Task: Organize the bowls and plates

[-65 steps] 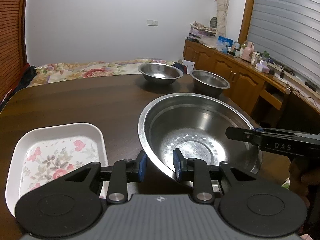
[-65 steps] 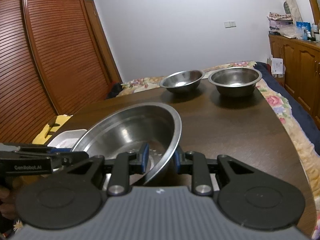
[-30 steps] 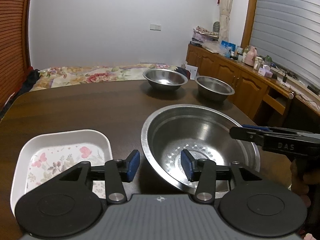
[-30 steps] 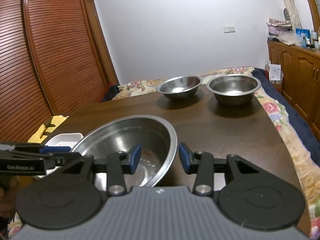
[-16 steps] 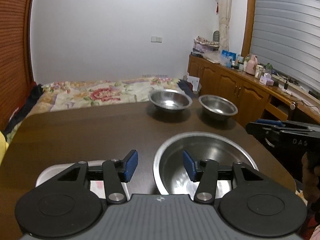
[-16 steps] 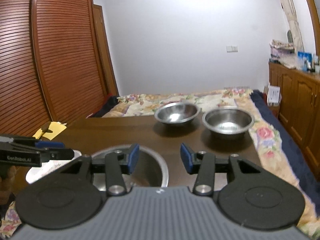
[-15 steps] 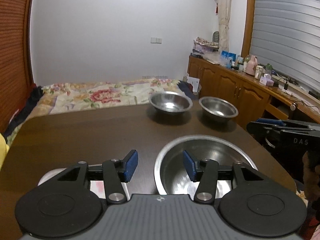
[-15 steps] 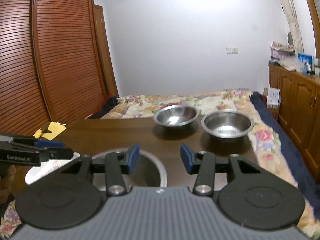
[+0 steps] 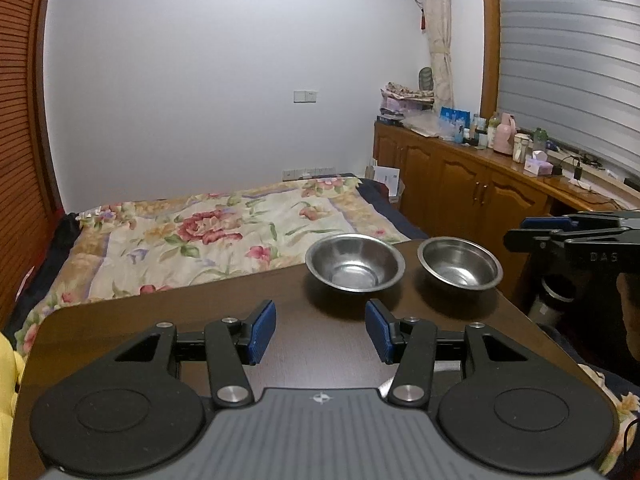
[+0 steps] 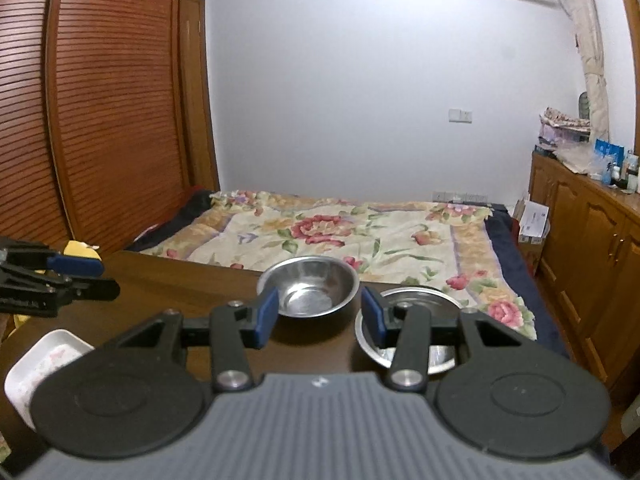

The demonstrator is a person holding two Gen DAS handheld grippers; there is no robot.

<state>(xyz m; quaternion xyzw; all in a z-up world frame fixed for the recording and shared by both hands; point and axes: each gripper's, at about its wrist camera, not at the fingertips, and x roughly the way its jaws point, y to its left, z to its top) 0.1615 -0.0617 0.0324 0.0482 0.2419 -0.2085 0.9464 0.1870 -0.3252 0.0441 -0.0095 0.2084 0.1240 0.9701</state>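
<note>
Two steel bowls upright, empty, side by side at far edge of dark wood surface (image 9: pixel 200 312), close but apart. Wider shallow bowl (image 9: pixel 354 267) ahead of left gripper (image 9: pixel 320 332), slightly right. Deeper bowl (image 9: pixel 460 263) further right. White floral plate (image 10: pixel 38 364) low, left of right gripper (image 10: pixel 319 316), partly hidden.
</note>
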